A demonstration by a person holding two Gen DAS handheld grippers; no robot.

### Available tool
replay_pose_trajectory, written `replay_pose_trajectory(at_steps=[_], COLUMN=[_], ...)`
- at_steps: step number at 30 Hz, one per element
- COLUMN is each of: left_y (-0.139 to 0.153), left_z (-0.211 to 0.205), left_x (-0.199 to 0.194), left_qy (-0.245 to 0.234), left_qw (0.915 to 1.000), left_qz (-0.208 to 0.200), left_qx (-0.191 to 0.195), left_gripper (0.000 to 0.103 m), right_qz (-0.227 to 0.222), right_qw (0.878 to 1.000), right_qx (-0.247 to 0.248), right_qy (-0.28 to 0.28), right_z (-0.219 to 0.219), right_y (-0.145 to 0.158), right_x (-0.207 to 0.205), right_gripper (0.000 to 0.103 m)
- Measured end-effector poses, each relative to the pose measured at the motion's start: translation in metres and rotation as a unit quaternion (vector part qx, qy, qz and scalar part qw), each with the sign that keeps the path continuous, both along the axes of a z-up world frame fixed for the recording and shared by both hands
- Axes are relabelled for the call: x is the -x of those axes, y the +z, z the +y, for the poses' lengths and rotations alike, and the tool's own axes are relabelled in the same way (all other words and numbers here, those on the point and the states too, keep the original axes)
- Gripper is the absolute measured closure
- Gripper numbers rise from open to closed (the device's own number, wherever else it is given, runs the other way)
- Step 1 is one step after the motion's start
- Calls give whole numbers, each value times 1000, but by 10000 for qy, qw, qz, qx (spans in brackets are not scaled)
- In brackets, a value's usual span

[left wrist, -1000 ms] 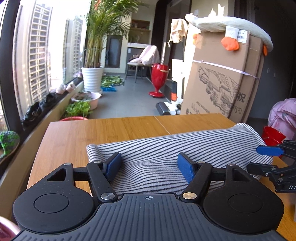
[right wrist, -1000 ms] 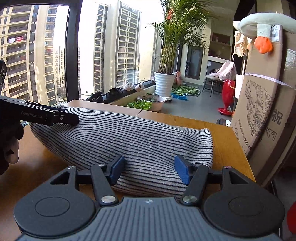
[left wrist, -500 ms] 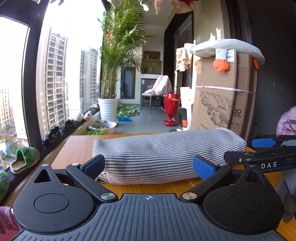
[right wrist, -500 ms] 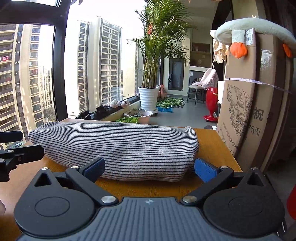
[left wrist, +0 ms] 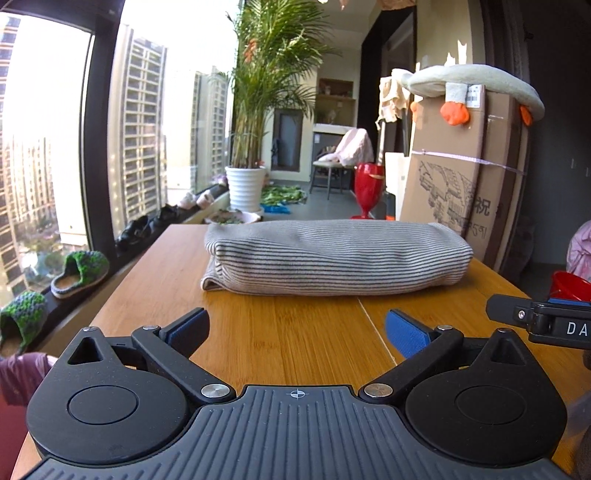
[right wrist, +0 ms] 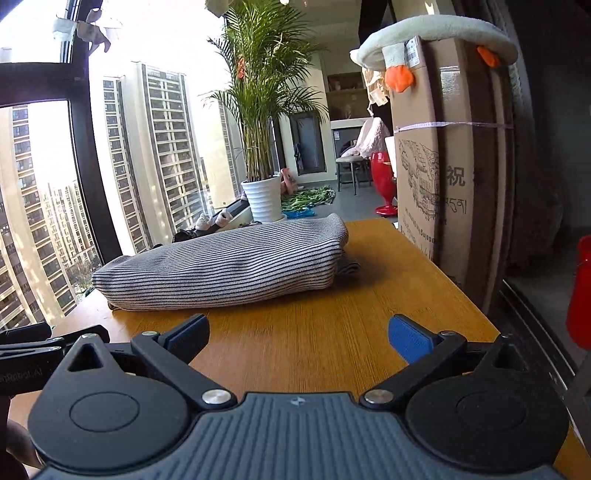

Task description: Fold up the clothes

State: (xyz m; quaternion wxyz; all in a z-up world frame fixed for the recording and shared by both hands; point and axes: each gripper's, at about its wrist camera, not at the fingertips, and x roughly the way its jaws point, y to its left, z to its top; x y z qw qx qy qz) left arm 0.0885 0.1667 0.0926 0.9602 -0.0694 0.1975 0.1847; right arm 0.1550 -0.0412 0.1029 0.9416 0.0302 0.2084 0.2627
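Note:
A grey garment with thin dark stripes (left wrist: 332, 258) lies folded into a long bundle on the wooden table (left wrist: 288, 332); it also shows in the right wrist view (right wrist: 221, 269). My left gripper (left wrist: 295, 328) is open and empty, a short way back from the bundle's near edge. My right gripper (right wrist: 299, 334) is open and empty, also back from the bundle. The right gripper shows at the right edge of the left wrist view (left wrist: 543, 321). The left gripper shows at the left edge of the right wrist view (right wrist: 37, 343).
A tall cardboard box (right wrist: 450, 155) with a plush toy (right wrist: 436, 33) on top stands at the table's right side. A window (left wrist: 44, 166) and a sill with slippers (left wrist: 79, 269) run along the left. A red bucket (left wrist: 570, 290) sits off the right edge.
Both grippers have pulled back from the striped bundle and now hover over bare table. The bundle stays folded in place. Both stay open.

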Motion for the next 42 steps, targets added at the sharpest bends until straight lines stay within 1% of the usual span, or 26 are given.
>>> replay_pose_trajectory(at_steps=[3, 6, 10, 14, 20, 27, 42], left_y=[0, -1, -1, -2, -3, -3, -4], left_z=[-1, -3, -5, -6, -5, -4, -3], left_x=[4, 7, 6, 6, 4, 3, 1], left_qy=[74, 34, 1, 0, -18, -38, -36], left_qw=[9999, 9999, 9999, 9999, 9998, 9996, 9995], left_qz=[38, 72, 119, 147, 201, 233, 266], left_qx=[65, 106, 88, 78, 82, 134, 150], left_gripper=[0, 0, 0, 0, 0, 0, 0], right_qz=[63, 67, -12, -92, -42, -112, -28], right_qw=[9999, 10000, 9998, 9995, 9995, 9990, 9990], right_qx=[-66, -55, 171, 290, 302, 412, 402], right_qy=[-50, 10, 36, 81, 111, 160, 198], right_z=[-5, -5, 3, 9, 11, 15, 19], right_y=[-1, 0, 1, 3, 3, 4, 4], right_x=[4, 7, 12, 15, 13, 14, 14], right_gripper=[0, 0, 0, 0, 0, 0, 0])
